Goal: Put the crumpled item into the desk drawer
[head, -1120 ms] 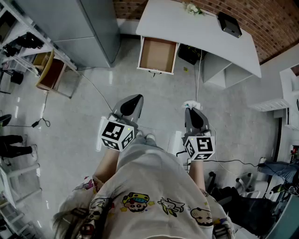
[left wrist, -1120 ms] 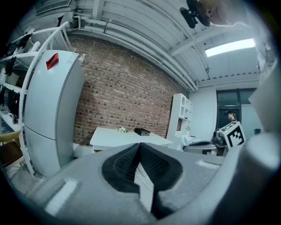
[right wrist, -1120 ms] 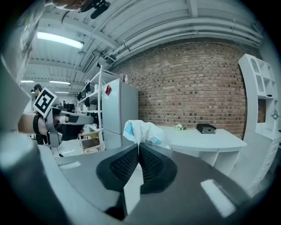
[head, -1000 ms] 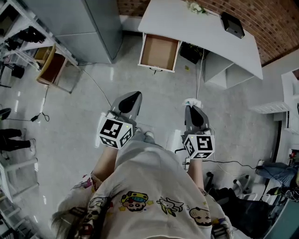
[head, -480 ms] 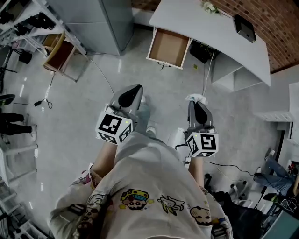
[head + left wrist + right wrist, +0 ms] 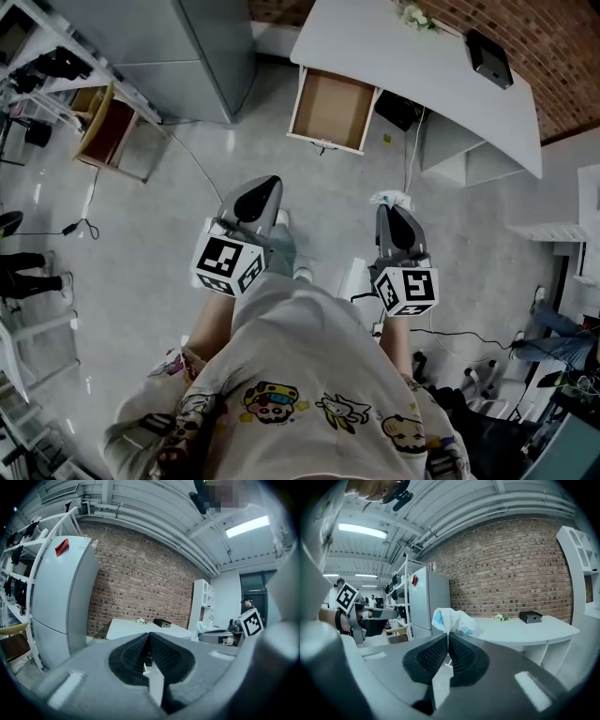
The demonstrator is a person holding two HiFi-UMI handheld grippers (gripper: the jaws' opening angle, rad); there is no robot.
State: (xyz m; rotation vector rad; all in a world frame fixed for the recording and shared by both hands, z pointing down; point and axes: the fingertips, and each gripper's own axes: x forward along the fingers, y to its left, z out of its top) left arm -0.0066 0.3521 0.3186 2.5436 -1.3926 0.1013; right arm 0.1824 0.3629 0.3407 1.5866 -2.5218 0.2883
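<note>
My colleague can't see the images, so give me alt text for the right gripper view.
The right tool is shut on a crumpled white and blue bag, held before a white desk, a fridge and a brick wall.

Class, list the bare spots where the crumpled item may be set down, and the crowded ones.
The open drawer is bare inside. The desk top is free above the drawer, up to the flowers and black box. Crowded: the dark object and cable under the desk beside the drawer.

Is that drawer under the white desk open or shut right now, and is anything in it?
Open and empty: the white desk drawer is pulled out from the white desk, showing a bare brown bottom.
</note>
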